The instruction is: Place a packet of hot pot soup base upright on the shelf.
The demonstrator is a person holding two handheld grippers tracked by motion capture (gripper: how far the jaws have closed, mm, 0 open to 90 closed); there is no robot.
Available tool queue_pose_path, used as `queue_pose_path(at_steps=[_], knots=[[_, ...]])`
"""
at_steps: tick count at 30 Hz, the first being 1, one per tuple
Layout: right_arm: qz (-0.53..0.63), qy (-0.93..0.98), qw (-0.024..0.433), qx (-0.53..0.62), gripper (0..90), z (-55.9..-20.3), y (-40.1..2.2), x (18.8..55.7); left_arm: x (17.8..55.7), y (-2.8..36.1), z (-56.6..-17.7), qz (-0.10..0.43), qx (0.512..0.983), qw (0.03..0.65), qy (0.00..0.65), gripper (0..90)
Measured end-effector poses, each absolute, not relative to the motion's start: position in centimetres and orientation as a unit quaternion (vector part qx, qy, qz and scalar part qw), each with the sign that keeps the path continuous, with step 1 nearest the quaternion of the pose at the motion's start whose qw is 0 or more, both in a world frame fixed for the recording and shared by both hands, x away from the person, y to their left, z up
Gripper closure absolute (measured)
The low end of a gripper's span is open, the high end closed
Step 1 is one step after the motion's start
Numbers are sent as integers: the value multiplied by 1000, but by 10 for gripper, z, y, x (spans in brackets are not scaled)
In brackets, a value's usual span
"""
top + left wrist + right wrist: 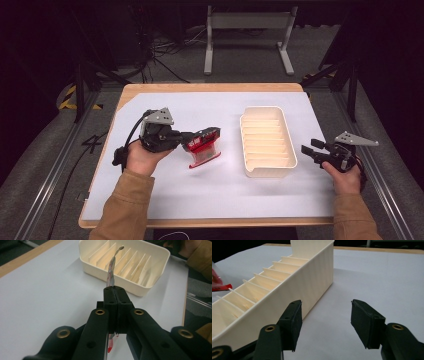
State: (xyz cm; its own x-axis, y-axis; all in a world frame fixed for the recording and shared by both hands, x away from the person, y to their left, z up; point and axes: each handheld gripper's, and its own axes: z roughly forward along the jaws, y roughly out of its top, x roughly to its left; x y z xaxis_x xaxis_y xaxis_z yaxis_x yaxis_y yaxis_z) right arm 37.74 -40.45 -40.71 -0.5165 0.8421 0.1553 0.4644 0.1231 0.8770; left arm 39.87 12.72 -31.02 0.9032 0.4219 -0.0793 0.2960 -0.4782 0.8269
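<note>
Red-and-clear packet (204, 148), flat and thin, held off the white table (165, 200) near the table's centre, at about nine o'clock from the cream tray (268, 172). Left claw (200, 137) clenched on the packet's upper edge; in the left gripper view the packet (111, 272) stands edge-on between the closed pads, pointing at the tray (152, 282). The tray has slotted dividers along its length. Right claw (307, 148) released, jaws apart with nothing between them, resting low at the tray's four o'clock; in the right gripper view the tray wall (312, 282) lies just beside its left pad (294, 322).
</note>
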Motion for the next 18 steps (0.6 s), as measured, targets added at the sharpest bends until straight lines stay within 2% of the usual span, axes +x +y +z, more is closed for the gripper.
queue_pose_path(at_steps=[18], knots=[[468, 723, 196, 468, 416, -415, -425, 376, 404, 109, -249, 82, 866, 465, 163, 893]])
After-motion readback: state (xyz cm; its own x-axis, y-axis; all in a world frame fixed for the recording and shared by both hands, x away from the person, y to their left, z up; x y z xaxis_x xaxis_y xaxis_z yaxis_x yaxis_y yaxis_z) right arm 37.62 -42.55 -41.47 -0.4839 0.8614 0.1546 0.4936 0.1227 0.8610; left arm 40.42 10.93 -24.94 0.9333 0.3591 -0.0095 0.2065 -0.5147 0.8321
